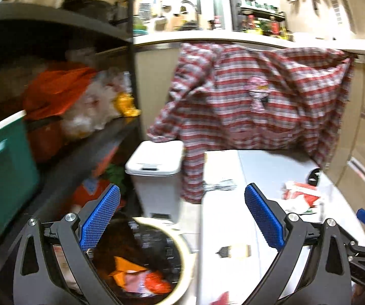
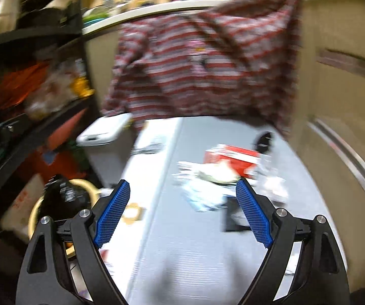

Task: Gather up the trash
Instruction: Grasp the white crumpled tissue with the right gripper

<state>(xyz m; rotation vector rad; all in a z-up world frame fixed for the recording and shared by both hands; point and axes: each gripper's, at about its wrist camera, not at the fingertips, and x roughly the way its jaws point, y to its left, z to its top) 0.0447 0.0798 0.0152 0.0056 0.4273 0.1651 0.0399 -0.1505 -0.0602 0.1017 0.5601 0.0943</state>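
Several wrappers (image 2: 208, 190) lie between the spread right hand-held gripper (image 2: 183, 211) pads.

Red-and-white striped cloth (image 1: 258, 96), white lidded bin (image 1: 154, 162), blue tool pads (image 1: 263, 216), green tub (image 1: 4, 172), orange wrapper (image 1: 129, 272)

Hand-held gripper (image 2: 182, 211) empty, jaws wide; trash (image 2: 215, 175) on table (image 2: 195, 254).

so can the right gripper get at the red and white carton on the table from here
Probably yes. The right gripper is open and empty, and the red and white carton lies ahead on the table; only crumpled wrappers lie between.
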